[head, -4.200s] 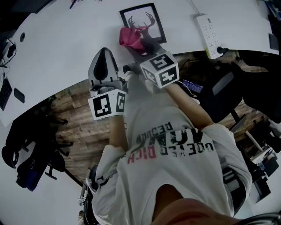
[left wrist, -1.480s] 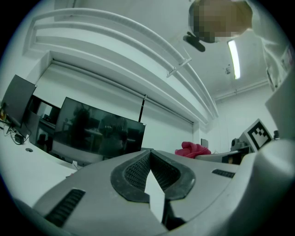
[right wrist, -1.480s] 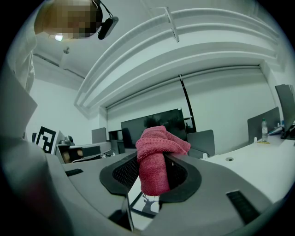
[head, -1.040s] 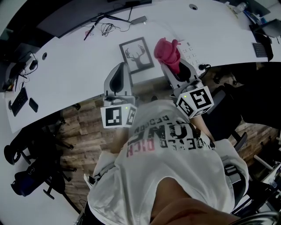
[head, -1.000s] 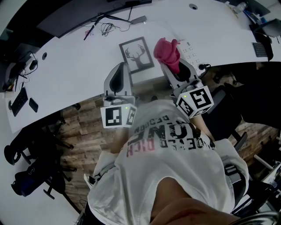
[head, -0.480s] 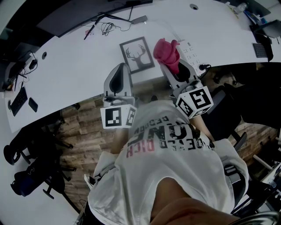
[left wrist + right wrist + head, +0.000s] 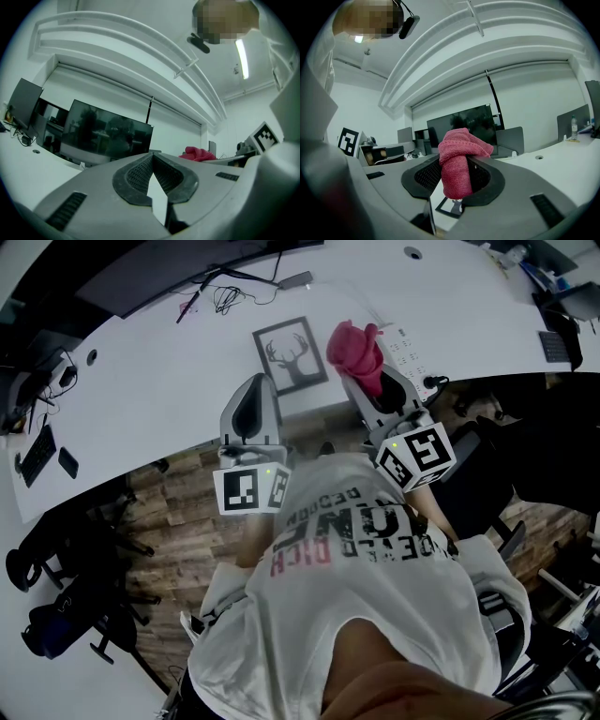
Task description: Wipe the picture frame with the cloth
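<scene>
So, biggest first: the white desk (image 7: 141,399) curves across the top of the head view, smooth and matte, w/ wood-plank floor (image 7: 178,521) showing below its edge. The picture frame (image 7: 292,354) lies flat at upper centre, a thin dark rectangular border round a pale print of a deer head w/ antlers. It sits square-ish to the person, prob. so both arms can reach it.

The left gripper (image 7: 253,382), grey plastic w/ ribbed rubber pads, is at the desk's near edge just below-left of the frame. Its jaws are closed tip to tip w/ nothing between them, so I'd say it's just waiting or ready to steady the frame.

The right gripper (image 7: 457,180) is clamped on the cloth (image 7: 356,351), a pink-red terry bundle, soft and looped, folded over so a fat rounded wad pokes past the jaw tips. That gives a padded face to rub with. In the head view the cloth is just right of the frame, not on it, and both gripper views look up at wall and ceiling, so it seems held off the glass.
</scene>
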`<state>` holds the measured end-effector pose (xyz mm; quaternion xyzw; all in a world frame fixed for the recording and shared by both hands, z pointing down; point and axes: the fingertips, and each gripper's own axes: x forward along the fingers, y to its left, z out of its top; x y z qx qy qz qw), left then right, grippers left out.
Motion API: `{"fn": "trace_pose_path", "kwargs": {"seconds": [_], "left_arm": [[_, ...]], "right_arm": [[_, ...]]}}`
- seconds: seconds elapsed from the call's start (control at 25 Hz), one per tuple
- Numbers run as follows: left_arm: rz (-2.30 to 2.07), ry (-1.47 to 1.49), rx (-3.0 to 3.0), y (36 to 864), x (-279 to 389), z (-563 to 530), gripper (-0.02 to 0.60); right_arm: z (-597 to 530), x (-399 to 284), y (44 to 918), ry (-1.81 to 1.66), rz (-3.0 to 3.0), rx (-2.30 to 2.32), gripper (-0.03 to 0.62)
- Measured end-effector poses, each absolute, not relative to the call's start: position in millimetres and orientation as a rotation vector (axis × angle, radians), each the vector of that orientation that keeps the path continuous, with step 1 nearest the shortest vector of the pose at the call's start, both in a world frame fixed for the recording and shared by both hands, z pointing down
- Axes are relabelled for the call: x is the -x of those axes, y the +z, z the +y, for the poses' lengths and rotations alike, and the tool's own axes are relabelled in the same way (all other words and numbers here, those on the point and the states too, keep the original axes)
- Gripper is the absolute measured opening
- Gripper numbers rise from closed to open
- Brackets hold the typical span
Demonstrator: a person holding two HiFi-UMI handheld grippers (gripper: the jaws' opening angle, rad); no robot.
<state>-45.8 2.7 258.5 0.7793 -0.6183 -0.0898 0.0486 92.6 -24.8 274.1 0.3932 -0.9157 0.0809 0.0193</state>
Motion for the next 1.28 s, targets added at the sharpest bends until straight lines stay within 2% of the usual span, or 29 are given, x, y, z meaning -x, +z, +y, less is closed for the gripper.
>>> {"fn": "trace_pose_path", "kwargs": {"seconds": [1.28], "left_arm": [[-1.879, -0.248, -2.452, 252, 37, -13, -0.003]], "right_arm": [[-41, -89, 273, 0.242, -2.854, -1.164, 0.120]]}}
